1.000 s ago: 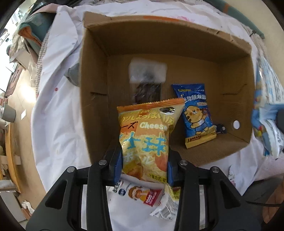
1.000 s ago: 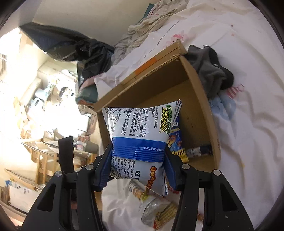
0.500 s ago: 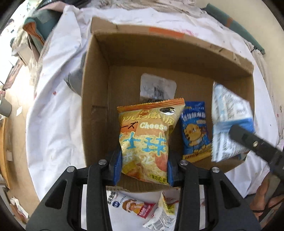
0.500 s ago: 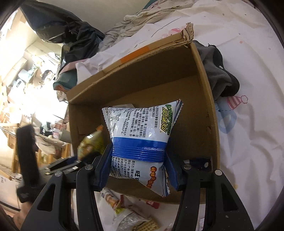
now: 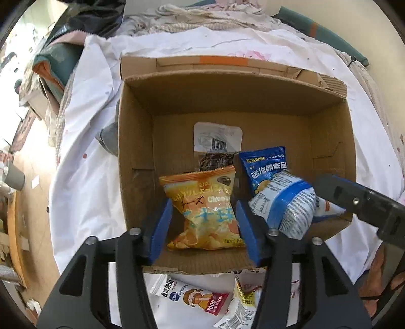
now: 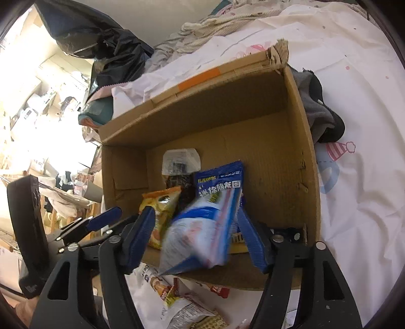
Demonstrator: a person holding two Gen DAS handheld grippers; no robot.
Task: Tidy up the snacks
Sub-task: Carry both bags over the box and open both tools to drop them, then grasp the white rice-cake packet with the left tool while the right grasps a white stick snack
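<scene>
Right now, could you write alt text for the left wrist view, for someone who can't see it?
The left hand-held gripper, jaws open, hangs over an open cardboard box with an orange cheese snack bag loose between its blue pads. Beside it, a white-and-blue snack bag lies near a dark blue packet, and more packets lie on the white sheet outside.

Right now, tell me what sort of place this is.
Probably a cluttered bedroom at home: the cardboard box sits on a white printed bedsheet, rumpled blankets are heaped behind it, and a black plastic bag lies nearby.
</scene>
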